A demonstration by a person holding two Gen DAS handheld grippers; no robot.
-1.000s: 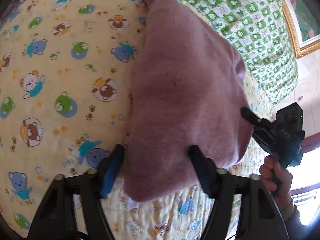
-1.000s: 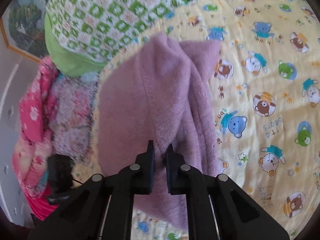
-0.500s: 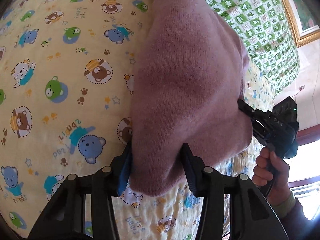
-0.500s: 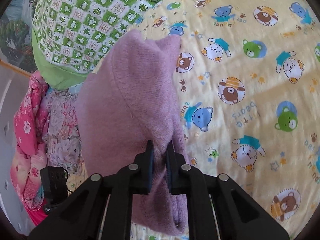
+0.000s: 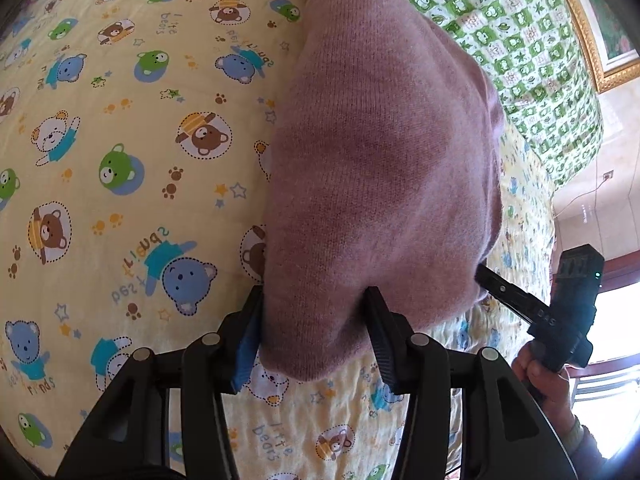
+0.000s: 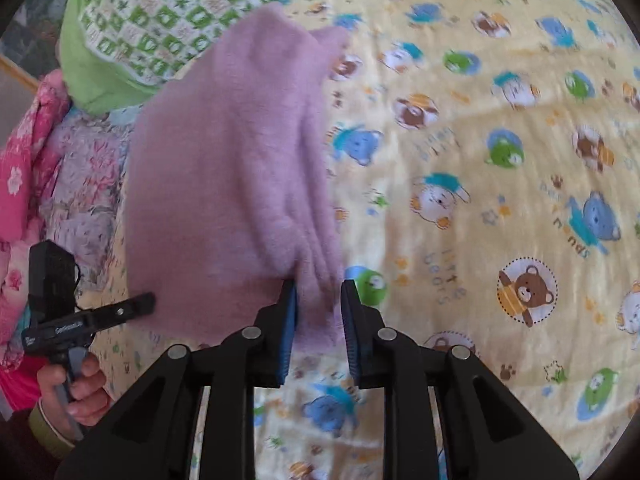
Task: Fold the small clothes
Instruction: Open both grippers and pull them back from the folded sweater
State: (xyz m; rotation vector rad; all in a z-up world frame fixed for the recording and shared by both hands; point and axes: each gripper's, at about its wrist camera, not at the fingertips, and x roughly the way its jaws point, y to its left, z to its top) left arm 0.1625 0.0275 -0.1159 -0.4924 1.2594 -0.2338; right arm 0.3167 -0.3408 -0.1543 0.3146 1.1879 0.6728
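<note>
A small mauve knit garment (image 5: 380, 152) lies folded on the yellow bear-print bedsheet (image 5: 120, 160). My left gripper (image 5: 316, 316) has its jaws apart on either side of the garment's thick near corner, which fills the gap. In the right wrist view the garment (image 6: 236, 184) is blurred; my right gripper (image 6: 318, 300) has its jaws parted around the near hem, a gap showing on the right side. The right gripper (image 5: 504, 292) also shows in the left wrist view at the garment's right edge, and the left gripper (image 6: 124, 310) in the right wrist view.
A green-and-white checked quilt (image 5: 520, 40) lies at the head of the bed. Pink floral bedding (image 6: 36, 184) is piled at the left in the right wrist view. A gold picture frame (image 5: 592, 48) hangs on the wall. A bright window (image 5: 616, 320) is at the right.
The right gripper's jaws, pinched shut on the hem before, have now parted. The left gripper's jaws have narrowed around the garment's corner. Both grippers have moved over the bed with the garment.
</note>
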